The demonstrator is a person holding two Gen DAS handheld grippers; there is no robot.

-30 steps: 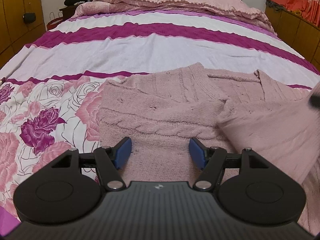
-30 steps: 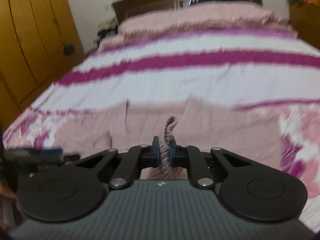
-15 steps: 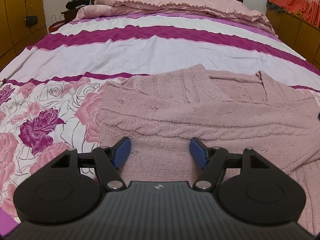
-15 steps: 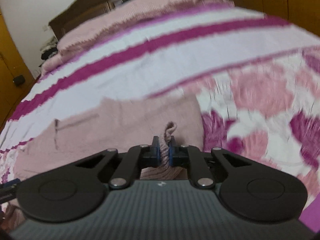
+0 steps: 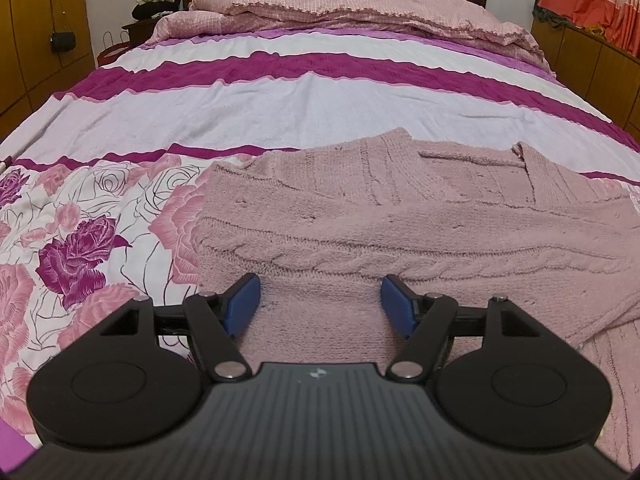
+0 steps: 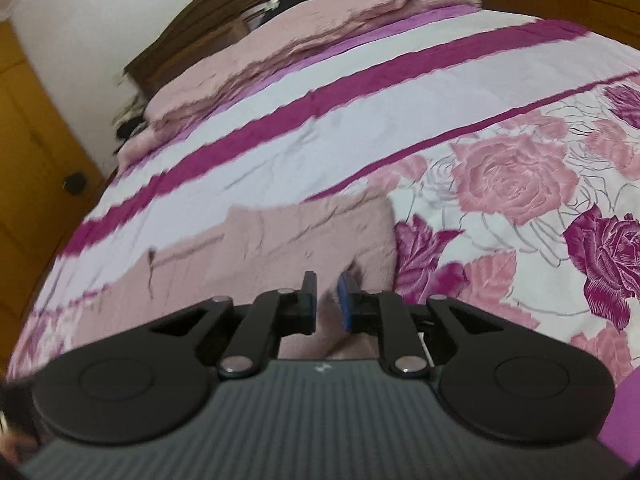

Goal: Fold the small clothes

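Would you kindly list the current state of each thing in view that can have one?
Pink knitted sweater: lying flat on the bed, partly folded, not gripped.
Left gripper: open, above the sweater's near edge.
Right gripper: slightly open, holding nothing.
Bedspread: spread flat under the sweater.

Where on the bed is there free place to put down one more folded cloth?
The white and magenta stripes between the pink sweater and the pink quilt are bare. So is the rose print left of the sweater. The near right side is crowded by it.
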